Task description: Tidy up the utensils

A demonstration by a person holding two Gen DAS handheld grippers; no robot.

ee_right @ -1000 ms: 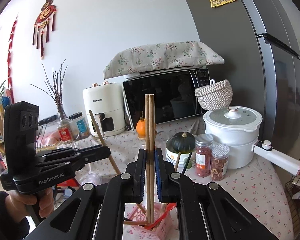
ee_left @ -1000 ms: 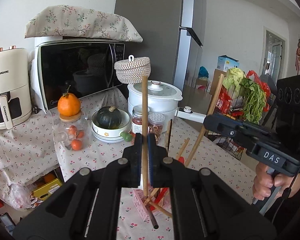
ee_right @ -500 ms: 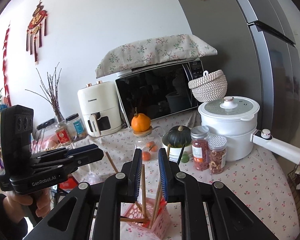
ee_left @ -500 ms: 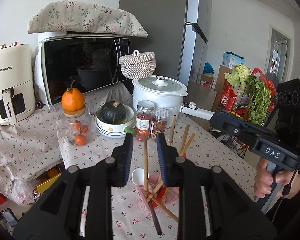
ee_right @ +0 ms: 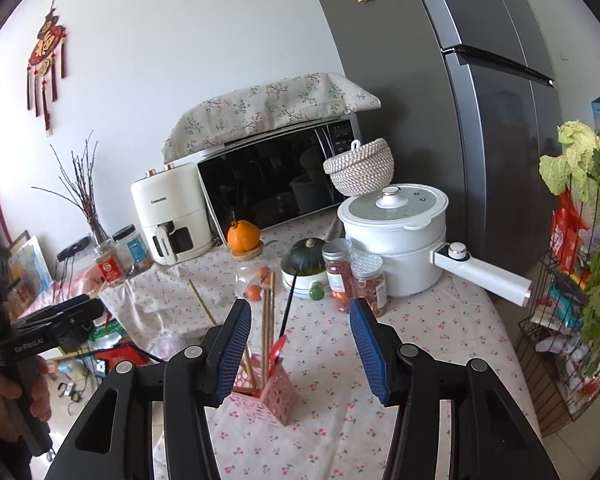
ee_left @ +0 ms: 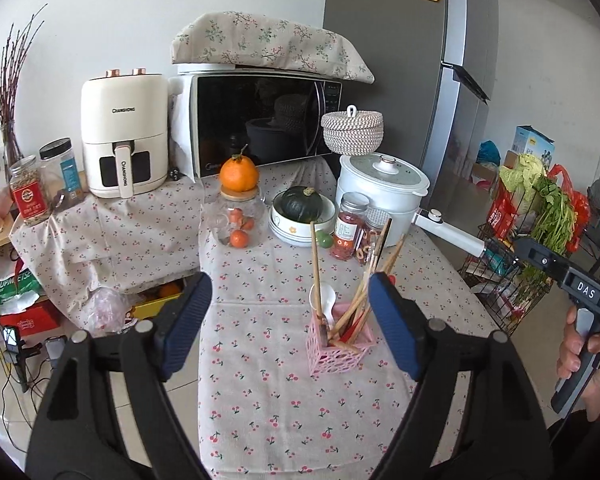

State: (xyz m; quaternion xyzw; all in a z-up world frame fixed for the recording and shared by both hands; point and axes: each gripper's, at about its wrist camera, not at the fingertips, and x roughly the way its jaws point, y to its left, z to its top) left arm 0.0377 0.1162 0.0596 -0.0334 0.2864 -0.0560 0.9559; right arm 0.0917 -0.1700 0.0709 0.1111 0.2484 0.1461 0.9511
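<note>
The pink lattice holder [ee_left: 335,346] stands upright on the cherry-print tablecloth [ee_left: 268,400] with its mouth up, and the utensils are gathered in it. The wooden chopsticks [ee_left: 374,280] rise out of it as a loose fan, long axes steep but not plumb: most lean up and away toward the far right as the left gripper sees them, while one stick [ee_left: 315,264] stands nearly vertical at the holder's left edge. A white spoon [ee_left: 327,300] and something red are tucked among them; what the red piece is cannot be told for sure.

From the left gripper [ee_left: 290,318], the holder sits just ahead and a little right of centre, below the level of the blue pads, nearer the right-hand pad. Its jaws are spread wide and carry nothing. From the right gripper [ee_right: 300,344], the holder [ee_right: 274,392] lies ahead, low and left of centre, close by the left pad, with a pair of sticks [ee_right: 267,320] pointing almost straight up between the pads and a dark stick [ee_right: 290,302] slanting up to the right. These jaws too are wide apart and empty.

Neither hand is plainly the nearer; both hover just short of the holder. No loose utensil shows on the cloth, so the sorting looks close to done. Any further reach would have to come down along the sticks' steep axis rather than across it.
</note>
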